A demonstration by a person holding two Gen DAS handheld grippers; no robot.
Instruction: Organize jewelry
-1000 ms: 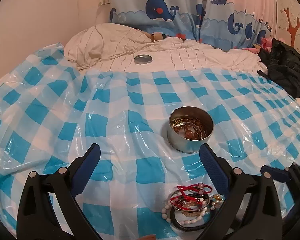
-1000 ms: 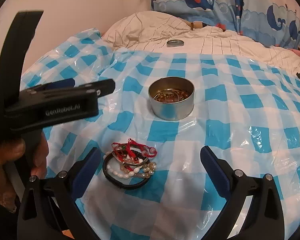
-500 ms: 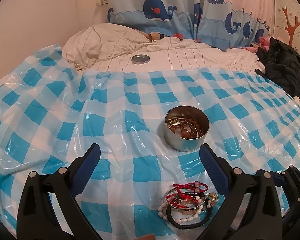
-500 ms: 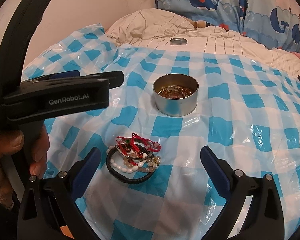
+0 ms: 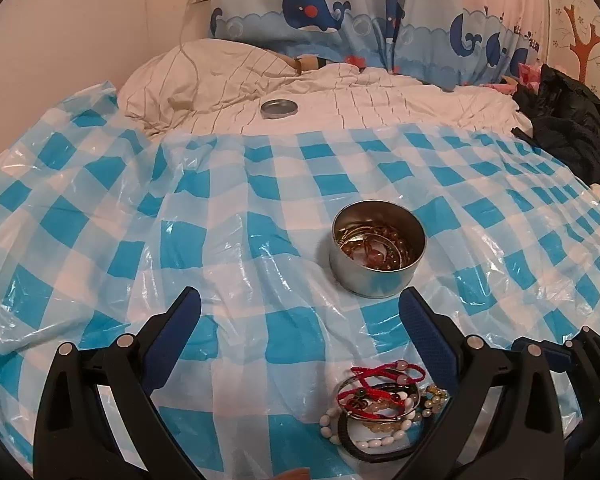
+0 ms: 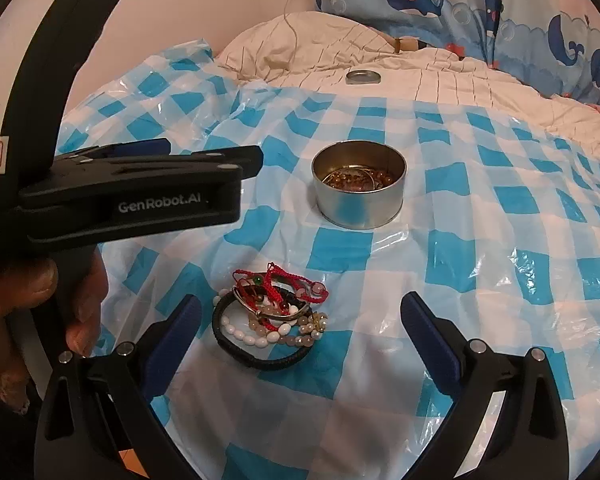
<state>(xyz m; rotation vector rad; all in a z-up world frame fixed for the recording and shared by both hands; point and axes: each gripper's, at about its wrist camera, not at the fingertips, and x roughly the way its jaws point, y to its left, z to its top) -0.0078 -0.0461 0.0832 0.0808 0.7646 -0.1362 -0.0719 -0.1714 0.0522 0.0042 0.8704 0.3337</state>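
Jewelry pile: tangled bracelets (red cord, white and tan beads, black band) on the blue-checked plastic sheet, at 6 o'clock from the round tin. Left to right in the right wrist view: left gripper at 9 o'clock, seen side-on, its spread hard to judge there; pile near the lower left finger; tin with beaded pieces inside; right gripper fingers wide apart, empty. Left wrist view: left gripper wide, empty; pile at 5 o'clock; lid at 12 o'clock on the striped bedding.
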